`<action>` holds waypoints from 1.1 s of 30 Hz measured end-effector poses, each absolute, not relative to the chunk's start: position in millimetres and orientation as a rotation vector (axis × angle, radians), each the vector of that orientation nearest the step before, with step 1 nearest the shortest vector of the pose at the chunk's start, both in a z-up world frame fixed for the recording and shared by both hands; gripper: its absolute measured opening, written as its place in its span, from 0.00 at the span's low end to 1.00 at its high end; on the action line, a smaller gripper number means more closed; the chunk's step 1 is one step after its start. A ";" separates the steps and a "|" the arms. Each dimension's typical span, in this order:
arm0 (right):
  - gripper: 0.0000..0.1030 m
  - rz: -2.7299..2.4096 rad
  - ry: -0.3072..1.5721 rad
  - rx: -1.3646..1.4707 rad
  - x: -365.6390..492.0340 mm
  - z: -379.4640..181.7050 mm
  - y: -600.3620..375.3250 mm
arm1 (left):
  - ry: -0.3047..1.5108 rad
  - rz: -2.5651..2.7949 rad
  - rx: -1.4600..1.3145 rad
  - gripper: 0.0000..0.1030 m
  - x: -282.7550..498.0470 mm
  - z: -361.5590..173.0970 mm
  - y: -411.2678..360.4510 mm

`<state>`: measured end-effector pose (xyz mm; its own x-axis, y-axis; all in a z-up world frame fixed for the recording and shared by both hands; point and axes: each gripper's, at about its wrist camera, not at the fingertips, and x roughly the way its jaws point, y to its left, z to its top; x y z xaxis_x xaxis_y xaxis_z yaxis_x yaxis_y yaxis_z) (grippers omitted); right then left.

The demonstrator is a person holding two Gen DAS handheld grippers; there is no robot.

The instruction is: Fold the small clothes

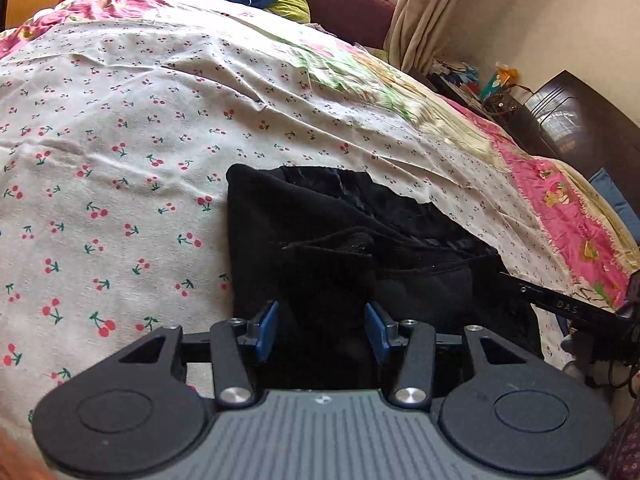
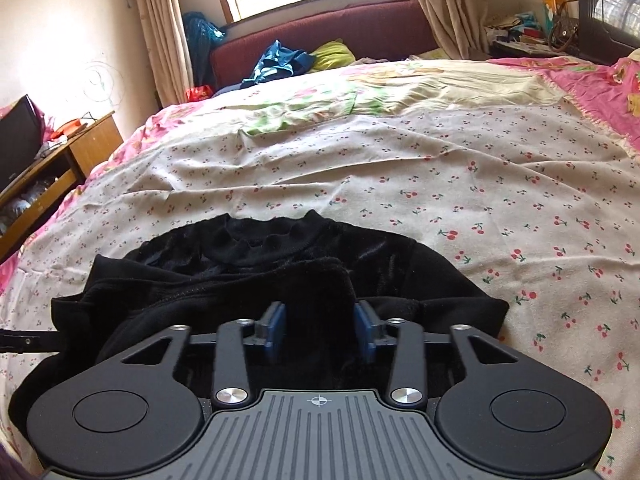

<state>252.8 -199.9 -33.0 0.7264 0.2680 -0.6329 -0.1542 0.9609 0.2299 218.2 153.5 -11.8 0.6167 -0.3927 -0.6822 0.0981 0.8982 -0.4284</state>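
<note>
A small black garment (image 1: 312,224) lies partly folded on the cherry-print sheet (image 1: 120,140); it also shows in the right wrist view (image 2: 280,264). My left gripper (image 1: 326,330) is open, its blue pads either side of a black fold of the garment near its front edge. My right gripper (image 2: 320,332) is open too, its blue pads either side of a thick fold of the same garment. The right gripper's black body (image 1: 568,308) shows at the right of the left wrist view.
The cherry-print sheet (image 2: 440,184) covers a bed with a pink bedspread (image 1: 560,208). Blue and yellow clothes (image 2: 288,60) lie by the maroon headboard (image 2: 320,28). A wooden desk (image 2: 52,160) stands left, a dark cabinet (image 1: 580,120) right.
</note>
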 end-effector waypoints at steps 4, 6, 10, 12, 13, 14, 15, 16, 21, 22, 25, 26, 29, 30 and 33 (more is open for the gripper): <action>0.51 0.251 0.748 0.116 267.8 -43.2 -181.5 | 0.868 -0.268 -0.342 0.65 217.8 -12.6 153.4; 0.32 0.226 0.757 0.073 269.8 -45.9 -175.2 | 0.880 -0.267 -0.339 0.65 217.4 -16.1 152.9; 0.11 0.223 0.759 0.130 266.4 -39.6 -187.1 | 0.867 -0.268 -0.332 0.65 216.0 -13.3 152.7; 0.09 0.223 0.727 0.173 258.4 -28.3 -195.6 | 0.850 -0.275 -0.325 0.65 214.4 -7.7 152.4; 0.08 0.224 0.697 0.213 251.4 -18.7 -202.3 | 0.843 -0.282 -0.316 0.66 213.3 -5.4 151.4; 0.08 0.222 0.669 0.249 244.4 -11.0 -208.7 | 0.836 -0.292 -0.302 0.68 211.8 -3.2 149.5; 0.08 0.214 0.641 0.286 237.1 -4.4 -215.7 | 0.832 -0.299 -0.284 0.69 210.7 -1.7 146.6; 0.08 0.199 0.608 0.325 228.9 2.5 -224.4 | 0.824 -0.301 -0.264 0.72 209.5 -0.5 142.7; 0.02 0.104 0.650 0.365 226.6 -11.5 -243.1 | 0.831 -0.295 -0.219 0.80 220.8 -5.9 123.6; 0.02 0.092 0.670 0.389 227.5 -17.0 -247.1 | 0.855 -0.287 -0.222 0.81 226.6 -10.1 122.7; 0.02 0.096 0.635 0.399 217.3 -14.1 -250.0 | 0.906 -0.277 -0.266 0.81 239.6 -22.4 126.3; 0.02 0.099 0.635 0.388 216.8 -14.5 -248.7 | 0.905 -0.276 -0.270 0.78 242.3 -23.1 126.2; 0.02 0.088 0.700 0.369 225.4 -30.7 -244.6 | 0.881 -0.266 -0.270 0.52 251.0 -15.6 123.1; 0.02 0.092 0.712 0.378 226.3 -35.3 -243.1 | 0.879 -0.261 -0.272 0.48 253.9 -13.3 123.0; 0.04 0.113 0.713 0.374 226.3 -39.6 -238.7 | 0.901 -0.246 -0.255 0.44 261.2 -15.4 123.4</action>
